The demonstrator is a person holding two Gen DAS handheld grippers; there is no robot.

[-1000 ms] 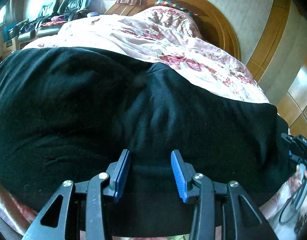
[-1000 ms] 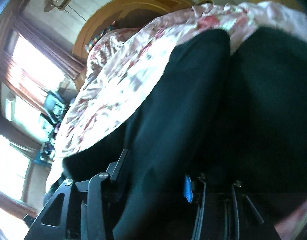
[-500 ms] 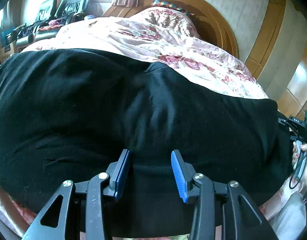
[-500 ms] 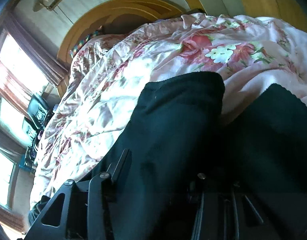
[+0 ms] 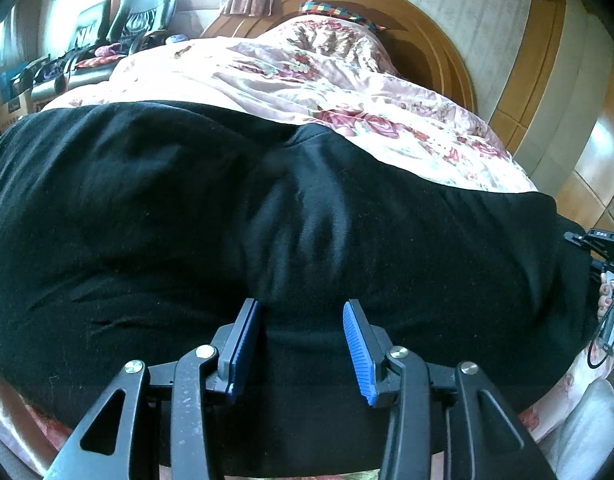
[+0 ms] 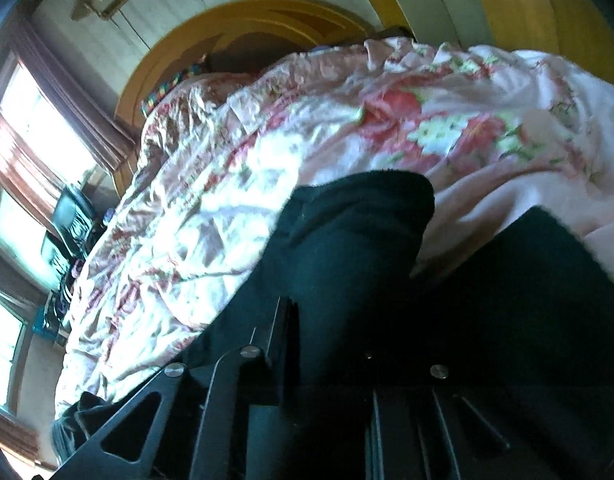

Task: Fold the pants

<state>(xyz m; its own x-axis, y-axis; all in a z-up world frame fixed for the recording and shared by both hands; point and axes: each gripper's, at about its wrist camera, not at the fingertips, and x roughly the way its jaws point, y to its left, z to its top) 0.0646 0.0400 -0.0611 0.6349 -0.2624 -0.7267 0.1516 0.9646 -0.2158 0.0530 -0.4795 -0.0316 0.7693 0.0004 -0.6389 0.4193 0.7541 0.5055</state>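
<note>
Black pants (image 5: 187, 220) lie spread across a pink floral quilt (image 5: 307, 80), filling the left wrist view. My left gripper (image 5: 299, 304) hovers open over their near edge, its blue pads (image 5: 357, 344) apart with only flat cloth below. In the right wrist view one pant leg (image 6: 347, 248) runs from its hem (image 6: 379, 188) down into my right gripper (image 6: 327, 320). Its jaws are closing on that cloth. The black left finger (image 6: 281, 332) shows, while the other finger is buried under fabric. A second dark fold (image 6: 527, 300) lies to the right.
A curved wooden headboard (image 5: 435, 36) and a colourful pillow (image 5: 335, 10) stand at the far end of the bed. Black chairs (image 5: 139, 12) sit by the bright window at the left. A person's hand (image 5: 609, 292) holding a black device shows at the right edge.
In the right wrist view the pant leg's hem has drawn nearer and lower, uncovering more quilt, and the left finger has swung inward onto the cloth. The left gripper has stayed put.
</note>
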